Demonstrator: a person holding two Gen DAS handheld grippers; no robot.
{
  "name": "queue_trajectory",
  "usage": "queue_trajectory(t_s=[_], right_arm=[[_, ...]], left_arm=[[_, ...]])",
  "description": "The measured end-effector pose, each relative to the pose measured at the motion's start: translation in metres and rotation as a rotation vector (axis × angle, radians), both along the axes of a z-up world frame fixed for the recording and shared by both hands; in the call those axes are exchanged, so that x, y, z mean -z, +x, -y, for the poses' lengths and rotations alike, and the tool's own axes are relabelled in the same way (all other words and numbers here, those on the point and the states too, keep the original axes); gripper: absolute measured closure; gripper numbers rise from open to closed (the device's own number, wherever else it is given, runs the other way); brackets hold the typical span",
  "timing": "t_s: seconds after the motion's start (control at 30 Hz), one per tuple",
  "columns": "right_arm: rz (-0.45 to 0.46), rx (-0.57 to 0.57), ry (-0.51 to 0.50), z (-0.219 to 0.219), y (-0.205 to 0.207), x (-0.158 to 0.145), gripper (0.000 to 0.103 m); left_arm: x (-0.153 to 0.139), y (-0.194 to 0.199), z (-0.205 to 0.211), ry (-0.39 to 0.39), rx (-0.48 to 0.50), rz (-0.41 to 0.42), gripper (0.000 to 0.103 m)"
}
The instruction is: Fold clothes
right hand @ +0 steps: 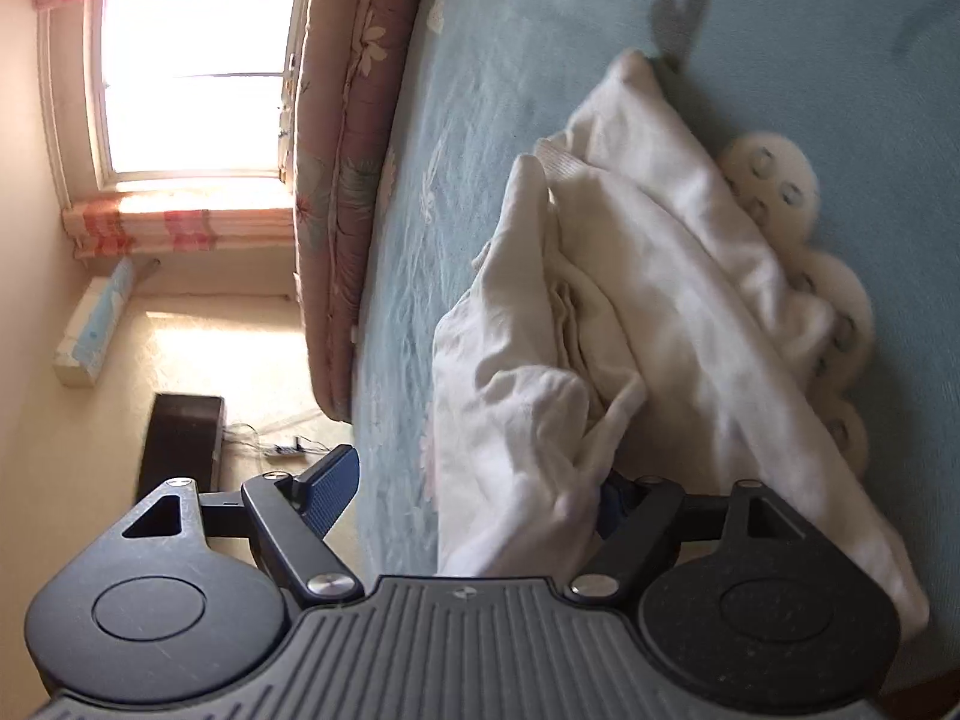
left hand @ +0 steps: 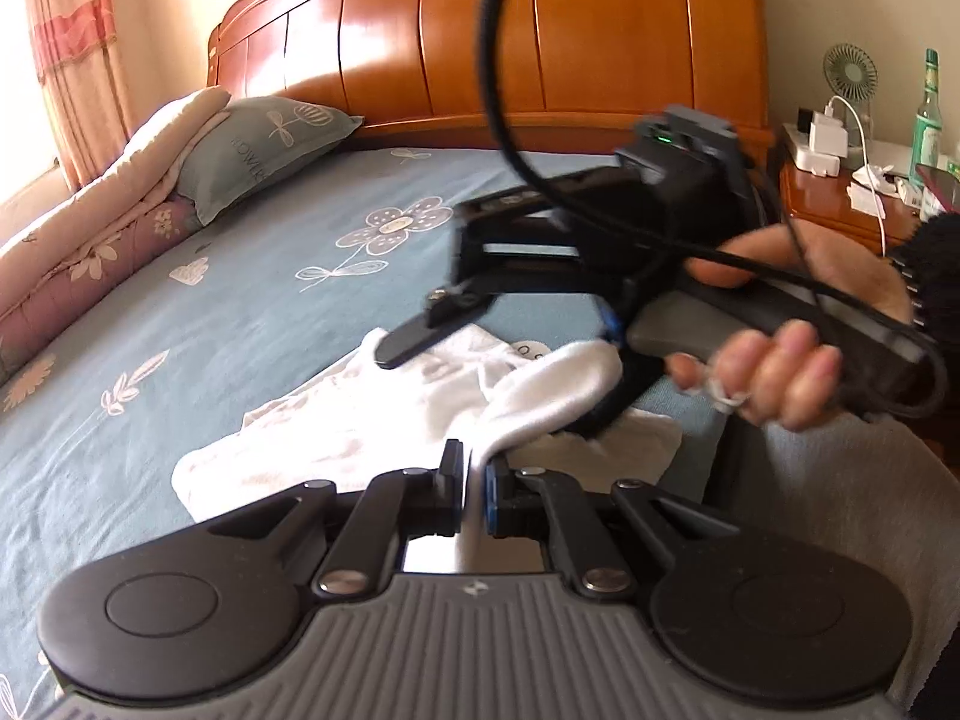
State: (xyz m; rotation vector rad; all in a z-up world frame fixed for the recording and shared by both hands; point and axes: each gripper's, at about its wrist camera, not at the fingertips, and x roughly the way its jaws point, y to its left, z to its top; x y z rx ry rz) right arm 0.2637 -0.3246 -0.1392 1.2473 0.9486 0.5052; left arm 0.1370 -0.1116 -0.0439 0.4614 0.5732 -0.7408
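Wide bed under a blue-grey sheet printed with white flowers (left hand: 252,276); orange wooden headboard (left hand: 480,30) at the far end, grey-green pillow (left hand: 264,144) and a rolled pink floral quilt (left hand: 90,240) along the far left edge. Small bedside table with a green glass bottle (left hand: 929,114) at far right.

The task's thing, a white, soft cotton garment (left hand: 336,426), lies on the near part of the sheet, rumpled and bunched, not flat. In the right wrist view it shows as a heap of loose layers with a ribbed edge (right hand: 555,159) turned up and a scalloped white patch of the sheet's print beside it. No square folded shape yet, no clean crease visible. Judgement: the fold is at an early stage; the cloth has been gathered or lifted, and spreading, squaring and the folds themselves look to be still ahead.

Left gripper (left hand: 477,468): jaws pressed together on a corner of the white garment, which rises from the pads in a taut ridge toward the right.

Right gripper (right hand: 480,492), held in a person's hand (left hand: 780,372): jaws stand wide apart. Cloth drapes over its right finger, but the pads do not press on it; nothing gripped.

A black cable (left hand: 540,120) loops above the right tool.
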Motion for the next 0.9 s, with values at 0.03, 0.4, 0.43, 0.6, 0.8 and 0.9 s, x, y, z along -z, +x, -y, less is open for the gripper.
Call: queue_trajectory(t_s=[0.03,0.4,0.43,0.6,0.8,0.9], right_arm=[[0.002,-0.006,-0.024,-0.001,0.005,-0.002,0.021],[-0.008,-0.021,-0.06,0.012,-0.002,0.002,0.021],[-0.01,-0.021,-0.056,0.012,-0.003,0.002,0.021],[-0.001,-0.031,-0.078,0.011,-0.004,-0.002,0.021],[0.016,-0.039,-0.092,0.014,-0.005,-0.008,0.021],[-0.003,-0.025,-0.09,0.018,0.0,-0.002,0.021]], left_arm=[[0.0,-0.001,-0.001,0.003,-0.001,0.0,0.098],[0.029,-0.028,0.044,0.308,0.106,0.261,0.055],[0.034,-0.034,0.052,0.368,0.131,0.316,0.054],[0.063,-0.05,0.084,0.579,0.213,0.494,0.053],[0.05,-0.033,0.084,0.478,0.105,0.401,0.101],[0.035,-0.027,0.073,0.412,0.06,0.354,0.101]])
